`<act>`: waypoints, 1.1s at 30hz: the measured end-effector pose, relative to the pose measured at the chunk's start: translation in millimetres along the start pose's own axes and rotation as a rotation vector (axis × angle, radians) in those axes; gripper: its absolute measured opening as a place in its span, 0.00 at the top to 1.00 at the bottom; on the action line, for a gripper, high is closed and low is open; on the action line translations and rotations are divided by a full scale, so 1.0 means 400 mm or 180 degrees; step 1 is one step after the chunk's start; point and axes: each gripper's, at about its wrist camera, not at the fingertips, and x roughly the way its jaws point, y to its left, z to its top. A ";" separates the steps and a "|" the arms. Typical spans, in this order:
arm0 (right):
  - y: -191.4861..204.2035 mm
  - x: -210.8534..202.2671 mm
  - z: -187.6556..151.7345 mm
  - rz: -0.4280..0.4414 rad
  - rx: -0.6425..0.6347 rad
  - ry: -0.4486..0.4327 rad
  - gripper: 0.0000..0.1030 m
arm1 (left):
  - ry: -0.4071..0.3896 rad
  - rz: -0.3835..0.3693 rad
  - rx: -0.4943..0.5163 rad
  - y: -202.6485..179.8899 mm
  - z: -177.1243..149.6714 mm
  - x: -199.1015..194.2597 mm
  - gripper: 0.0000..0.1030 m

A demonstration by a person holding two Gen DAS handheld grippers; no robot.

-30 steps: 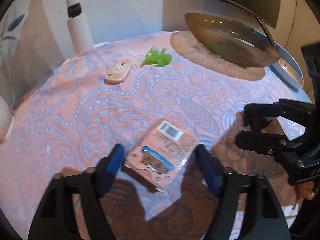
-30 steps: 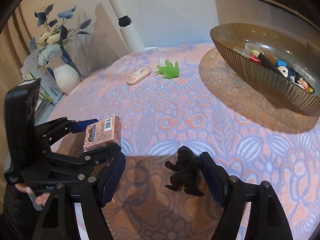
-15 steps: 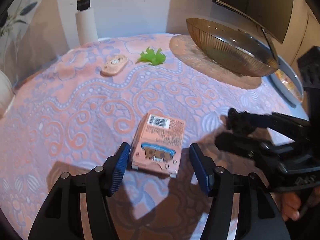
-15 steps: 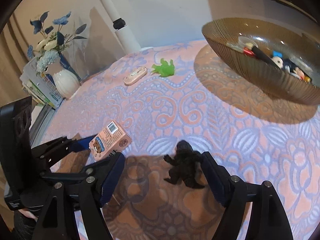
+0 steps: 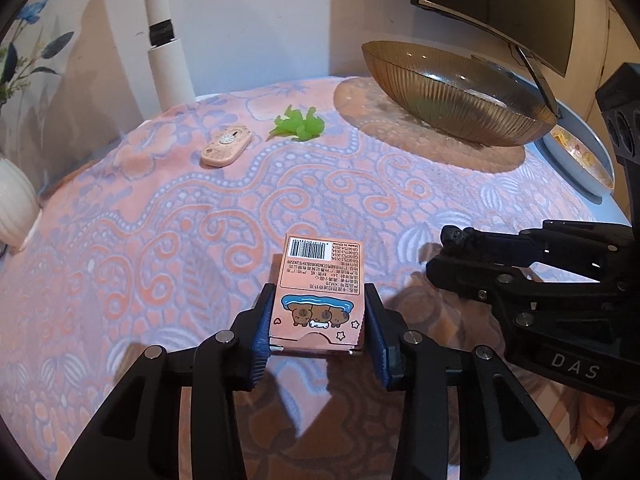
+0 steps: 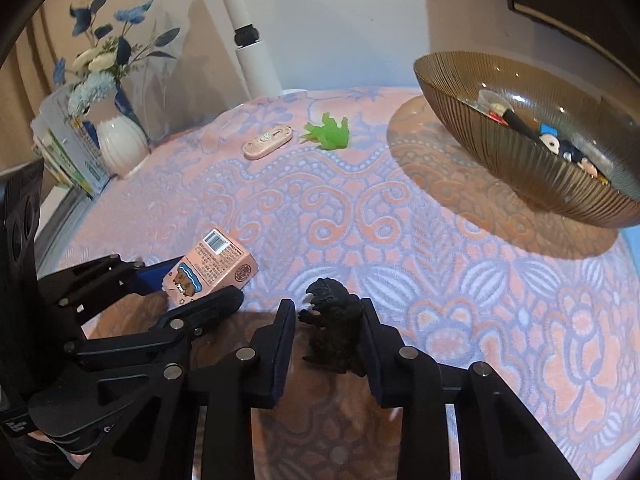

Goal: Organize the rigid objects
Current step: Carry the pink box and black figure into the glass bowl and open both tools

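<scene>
My left gripper (image 5: 318, 330) fingers just closed, now pinching pink box (image 5: 320, 288) by its sides, box near on worktop (image 5: 160, 240). My right gripper (image 6: 328, 344) fingers just closed around black dinosaur figure (image 6: 334, 332), right pad touching, left pad looks just shy. Ribbed bowl (image 6: 500, 152) far right already holds several small things. Still loose at far side: green dinosaur (image 6: 330, 134), pink oval case (image 6: 266, 142). Judgement: partway; both held things not yet carried to bowl, two more left
</scene>
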 end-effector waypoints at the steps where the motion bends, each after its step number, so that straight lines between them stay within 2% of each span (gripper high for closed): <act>1: 0.001 -0.003 0.000 0.0027 -0.0011 -0.0017 0.72 | -0.0012 0.0009 -0.0027 0.003 -0.001 -0.002 0.63; 4: -0.001 -0.047 -0.004 0.0237 -0.0030 -0.0279 0.72 | -0.0127 0.0016 -0.0160 0.017 0.000 -0.020 0.63; 5: -0.008 -0.062 -0.005 0.0338 -0.0003 -0.0350 0.72 | -0.0164 -0.0051 -0.0186 0.020 0.002 -0.028 0.63; 9: -0.097 -0.087 0.010 0.0870 0.0571 -0.0289 0.72 | -0.0306 -0.0283 -0.0320 0.003 0.044 -0.063 0.63; 11: -0.148 -0.121 0.028 0.0880 0.0758 -0.0395 0.72 | -0.0437 -0.0344 -0.0238 -0.032 0.093 -0.087 0.63; 14: -0.227 -0.209 0.058 0.0646 0.0828 -0.0733 0.72 | -0.0650 -0.0442 -0.0094 -0.092 0.179 -0.114 0.63; 17: -0.320 -0.293 0.101 0.0226 0.0931 -0.1016 0.72 | -0.0752 -0.0547 0.0043 -0.162 0.276 -0.100 0.63; 20: -0.409 -0.319 0.150 -0.0217 0.1125 -0.1066 0.72 | -0.0697 -0.0600 0.0101 -0.228 0.363 -0.042 0.63; 23: -0.460 -0.307 0.202 -0.0868 0.1260 -0.0965 0.72 | -0.0605 -0.0692 -0.0003 -0.262 0.419 0.018 0.63; 25: -0.482 -0.278 0.242 -0.0786 0.1249 -0.0873 0.72 | -0.0567 -0.0713 -0.0014 -0.282 0.449 0.051 0.62; 27: -0.499 -0.240 0.278 -0.0646 0.1288 -0.0693 0.72 | -0.0567 -0.0725 -0.0006 -0.296 0.468 0.068 0.53; 28: -0.512 -0.230 0.286 -0.0629 0.1358 -0.0629 0.72 | -0.0556 -0.0720 0.0013 -0.301 0.470 0.070 0.52; 31: -0.532 -0.250 0.262 -0.0723 0.1491 -0.0713 0.70 | -0.0589 -0.0699 0.0009 -0.275 0.454 0.052 0.50; 32: -0.536 -0.260 0.247 -0.0749 0.1505 -0.0749 0.63 | -0.0587 -0.0697 -0.0026 -0.256 0.442 0.043 0.44; 33: -0.537 -0.267 0.230 -0.0765 0.1521 -0.0769 0.52 | -0.0573 -0.0689 -0.0084 -0.232 0.427 0.033 0.40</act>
